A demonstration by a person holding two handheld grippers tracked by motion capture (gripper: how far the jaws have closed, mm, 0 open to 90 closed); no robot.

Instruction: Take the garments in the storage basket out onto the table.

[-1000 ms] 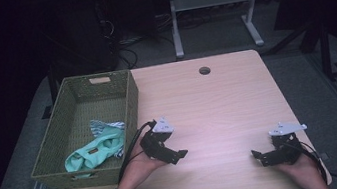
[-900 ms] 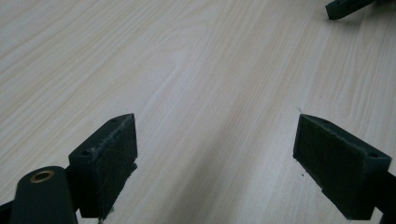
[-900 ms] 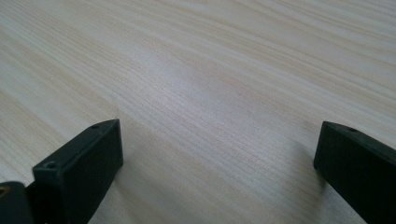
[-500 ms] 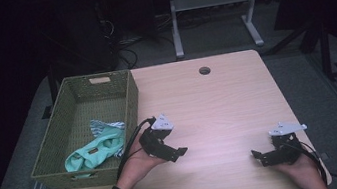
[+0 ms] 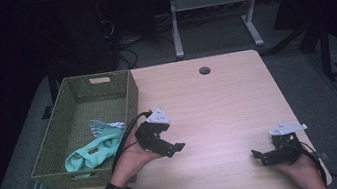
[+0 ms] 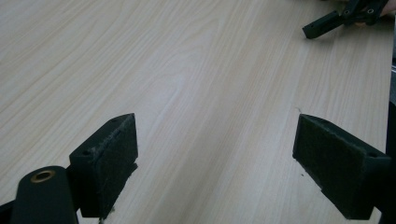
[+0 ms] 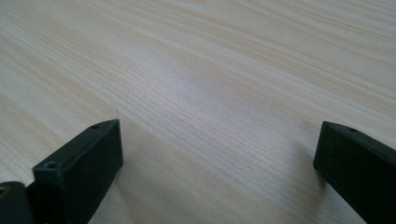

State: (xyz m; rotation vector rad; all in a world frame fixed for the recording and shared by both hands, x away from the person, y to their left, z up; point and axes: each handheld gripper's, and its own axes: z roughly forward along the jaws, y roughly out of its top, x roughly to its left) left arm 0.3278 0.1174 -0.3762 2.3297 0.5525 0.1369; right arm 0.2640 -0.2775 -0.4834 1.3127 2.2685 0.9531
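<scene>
High view. My left gripper (image 5: 177,148) hangs just off the near right corner of the woven olive-green rectangular basket (image 5: 129,98), its black jaws pointing out over the pale wood-grain tabletop (image 5: 219,112) and away from the basket. My right gripper (image 5: 261,156) rests low near the table's front right corner, well apart from the basket, jaws aimed toward the table's middle.

Left gripper view. The two padded black jaws stand wide apart with bare tabletop (image 6: 196,84) between them; nothing is clamped. The right gripper (image 6: 327,23) shows far off at the upper right.

Right gripper view. The jaws are likewise spread, and between them lies bare tabletop (image 7: 210,93); they carry nothing.

Location of the work. The crumpled mint-green cloth garment (image 5: 94,151) lies inside the basket, in its near half, against the right-hand wall. A second piece, pale with blue stripes (image 5: 105,127), lies touching it on the far side.

Governing relation. The garment lies to the left of my left gripper and a little behind the line of its jaws, with the basket wall between the two. Its long axis appears to run from the basket's near left toward its right wall, slanting away from me. My left hand (image 5: 131,163) is much the nearer; the right would have to cross the whole table. I judge that a reach for the garment would require turning the left gripper back toward the basket and lifting it over the rim.
</scene>
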